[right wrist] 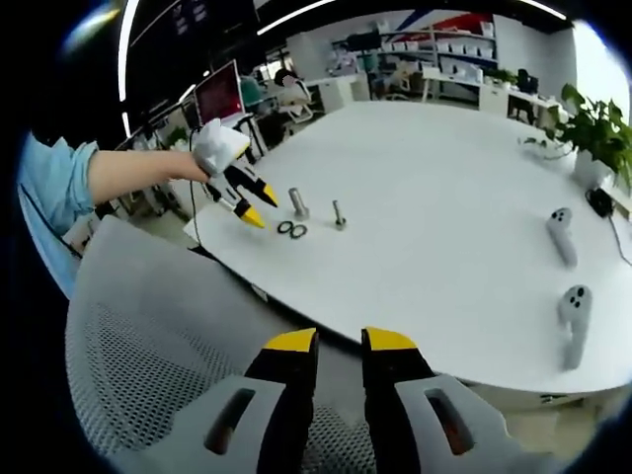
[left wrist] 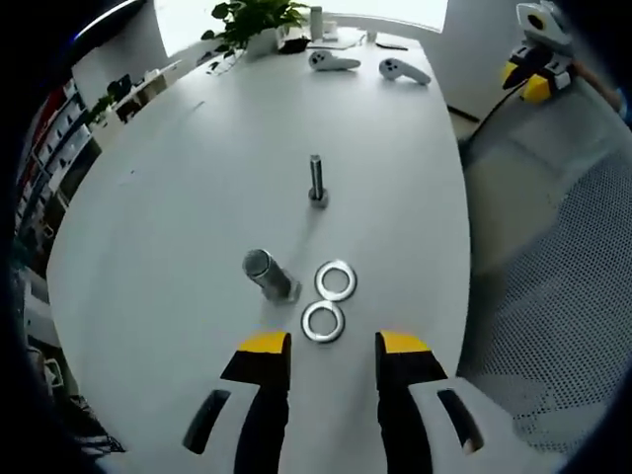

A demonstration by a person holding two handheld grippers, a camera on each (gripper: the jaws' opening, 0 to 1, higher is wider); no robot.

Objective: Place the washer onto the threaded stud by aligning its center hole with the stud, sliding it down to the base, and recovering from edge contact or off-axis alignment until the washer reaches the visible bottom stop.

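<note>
Two steel washers lie flat on the white table, one [left wrist: 323, 322] just ahead of my left gripper's jaws and the other [left wrist: 336, 280] touching it a little farther on. A thick threaded stud [left wrist: 269, 274] stands just left of them, and a thinner stud [left wrist: 316, 181] stands farther back. My left gripper [left wrist: 333, 348] is open with nothing between its yellow-tipped jaws. In the right gripper view the left gripper [right wrist: 254, 207] hovers beside the washers [right wrist: 291, 230], thick stud [right wrist: 298, 203] and thin stud [right wrist: 338, 214]. My right gripper [right wrist: 339, 344] hangs over the chair, jaws slightly apart and empty.
Two white controllers [left wrist: 334, 62] [left wrist: 404, 70] and a potted plant [left wrist: 259, 18] sit at the table's far end. A mesh chair back [right wrist: 148, 336] stands between my right gripper and the table edge [right wrist: 296, 311]. A person's sleeve [right wrist: 54, 188] shows at the left.
</note>
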